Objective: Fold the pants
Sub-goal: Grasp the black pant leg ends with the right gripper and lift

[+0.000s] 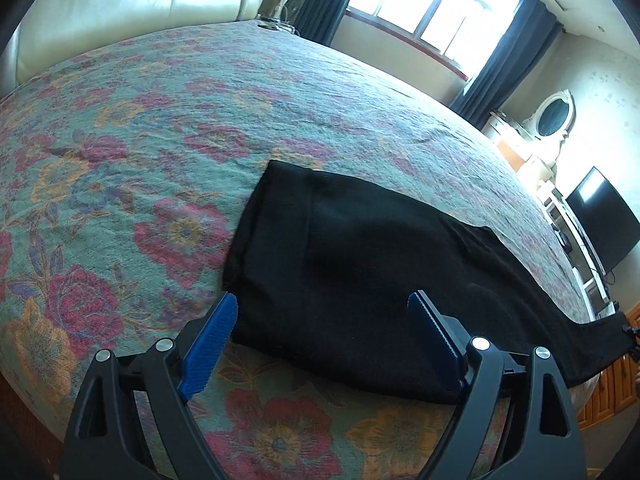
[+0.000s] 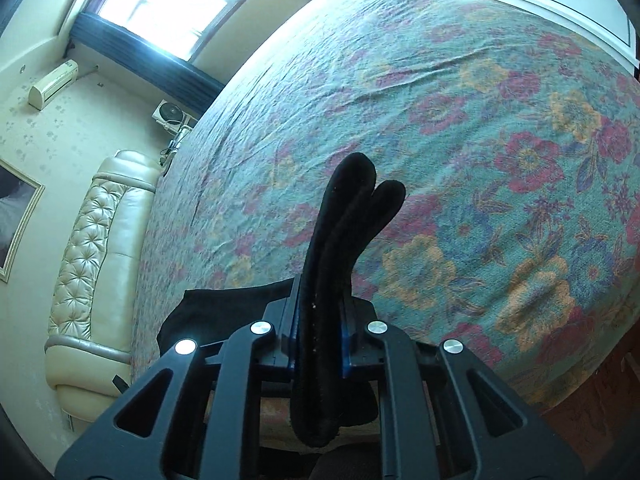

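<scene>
Black pants (image 1: pixel 360 264) lie flat on the floral bedspread (image 1: pixel 160 128), folded lengthwise, with the legs running off to the right toward the bed's edge. My left gripper (image 1: pixel 324 312) is open, its blue fingers (image 1: pixel 212 344) straddling the near edge of the wide end of the pants, just above the cloth. My right gripper (image 2: pixel 318 316) is shut on a bunched end of the pants (image 2: pixel 348 220), whose folded layers stick up past the fingertips above the bedspread (image 2: pixel 440 120). More black cloth (image 2: pixel 224 308) hangs to the left below it.
A cream leather headboard (image 1: pixel 140 4) bounds the bed's far side; it also shows in the right wrist view (image 2: pixel 92 248). A window with dark curtains (image 1: pixel 500 64), a dresser with oval mirror (image 1: pixel 554 116) and a TV (image 1: pixel 600 220) stand beyond the bed. Wooden cabinets (image 1: pixel 612 388) sit by the bed's corner.
</scene>
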Tool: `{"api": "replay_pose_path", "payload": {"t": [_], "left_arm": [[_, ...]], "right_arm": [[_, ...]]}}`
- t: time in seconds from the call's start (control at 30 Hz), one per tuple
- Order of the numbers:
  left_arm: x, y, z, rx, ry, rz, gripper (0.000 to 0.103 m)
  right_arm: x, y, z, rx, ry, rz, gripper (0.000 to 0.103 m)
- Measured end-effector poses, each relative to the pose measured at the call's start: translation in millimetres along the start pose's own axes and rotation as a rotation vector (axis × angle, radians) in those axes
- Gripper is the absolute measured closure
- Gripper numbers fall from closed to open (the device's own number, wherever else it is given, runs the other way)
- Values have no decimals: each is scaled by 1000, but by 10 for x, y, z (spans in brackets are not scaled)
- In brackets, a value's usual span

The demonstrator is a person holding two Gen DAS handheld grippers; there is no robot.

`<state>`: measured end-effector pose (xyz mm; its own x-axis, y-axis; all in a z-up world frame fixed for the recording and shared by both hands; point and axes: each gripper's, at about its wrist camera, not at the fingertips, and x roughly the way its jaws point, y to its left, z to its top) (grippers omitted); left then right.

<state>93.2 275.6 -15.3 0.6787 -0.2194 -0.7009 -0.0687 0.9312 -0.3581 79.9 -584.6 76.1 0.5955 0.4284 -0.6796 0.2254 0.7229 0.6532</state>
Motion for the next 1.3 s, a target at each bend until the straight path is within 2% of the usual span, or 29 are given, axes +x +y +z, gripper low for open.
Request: {"api": "replay_pose_path", "payload": {"t": [0.27,0.5,0.97,1.3], "left_arm": [[132,-523,-51,106,35,-99,17],[184,-525,-133,66,45,-120,17],[84,-341,-137,13,18,-124,17],[74,-234,-168,-11,20,-113,17]], "right_arm": [[228,1005,-168,-139,49,42,89],[722,1579,-421,-234,92,-8,89],[1692,2285,-1072,-414,161,-115,89],[2220,2449,-1388,-462,213,-167,89]]}}
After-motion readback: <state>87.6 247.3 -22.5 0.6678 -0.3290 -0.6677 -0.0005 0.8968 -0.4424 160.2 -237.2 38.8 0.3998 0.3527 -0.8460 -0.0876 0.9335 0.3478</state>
